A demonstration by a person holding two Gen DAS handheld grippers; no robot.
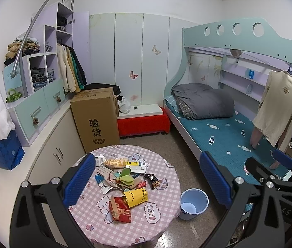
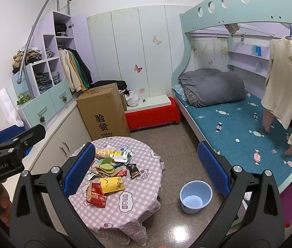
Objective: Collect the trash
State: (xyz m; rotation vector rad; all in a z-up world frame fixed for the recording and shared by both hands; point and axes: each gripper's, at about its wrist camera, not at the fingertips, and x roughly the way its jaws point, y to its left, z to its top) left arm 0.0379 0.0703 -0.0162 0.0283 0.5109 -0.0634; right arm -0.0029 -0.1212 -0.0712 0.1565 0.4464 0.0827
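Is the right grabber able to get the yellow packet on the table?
Probably yes. The right gripper is open and empty, held above the round table, and the yellow packet lies on top of the pile with nothing covering it. It only overlaps the red packet beneath.

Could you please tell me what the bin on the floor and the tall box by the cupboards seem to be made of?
The bin looks like smooth pale-blue plastic: even colour, rolled rim. The box looks like matt brown cardboard: folded flaps, printed characters.
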